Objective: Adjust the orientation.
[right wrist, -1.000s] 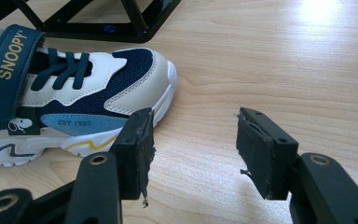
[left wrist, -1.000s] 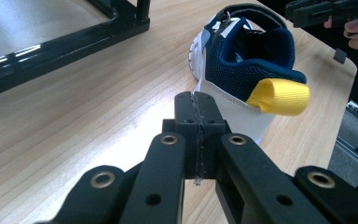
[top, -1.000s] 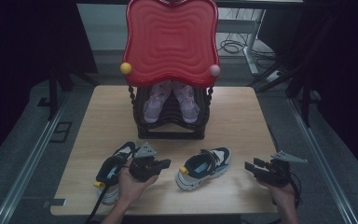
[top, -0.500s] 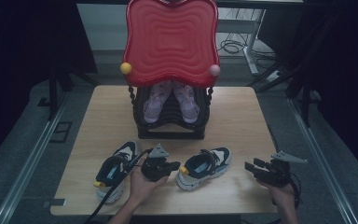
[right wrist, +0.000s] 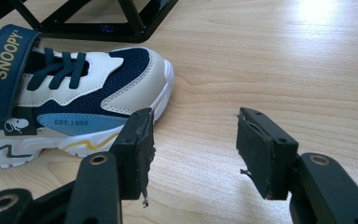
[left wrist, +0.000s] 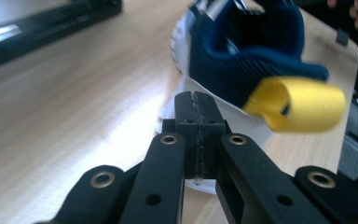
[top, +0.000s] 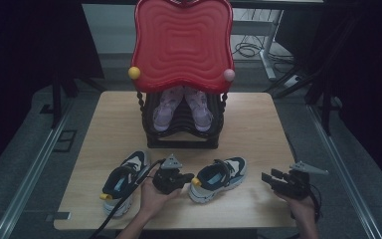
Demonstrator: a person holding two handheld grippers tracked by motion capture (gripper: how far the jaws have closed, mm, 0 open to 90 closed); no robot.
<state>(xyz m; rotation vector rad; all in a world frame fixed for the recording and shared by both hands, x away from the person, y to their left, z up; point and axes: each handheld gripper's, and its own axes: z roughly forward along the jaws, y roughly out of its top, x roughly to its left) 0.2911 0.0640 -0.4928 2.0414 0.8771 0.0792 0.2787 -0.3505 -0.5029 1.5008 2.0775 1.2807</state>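
Dark surroundings are framing a pale wooden desk (top: 258, 124) in the high view, where a black rack (top: 181, 130) under a red wavy panel (top: 181, 45) is carrying a pair of pink shoes (top: 183, 107) at the far side. Two navy and white sneakers are lying near the front edge: the left sneaker (top: 124, 180) and the right sneaker (top: 219, 178). The left gripper (top: 189, 178) is sitting between them, its tip just beside the yellow heel loop of the right sneaker. The right gripper (top: 267, 178) is resting well to the right of that shoe, pointing toward it.

Moving to the left gripper view, the fingers (left wrist: 186, 114) are pressing flat together with nothing between them, close to the sneaker's heel and its yellow loop (left wrist: 298, 102).

Through the right gripper view, the fingers (right wrist: 137, 140) are standing wide apart and empty over bare wood, the toe of the right sneaker (right wrist: 84, 93) lying just beyond the left one.
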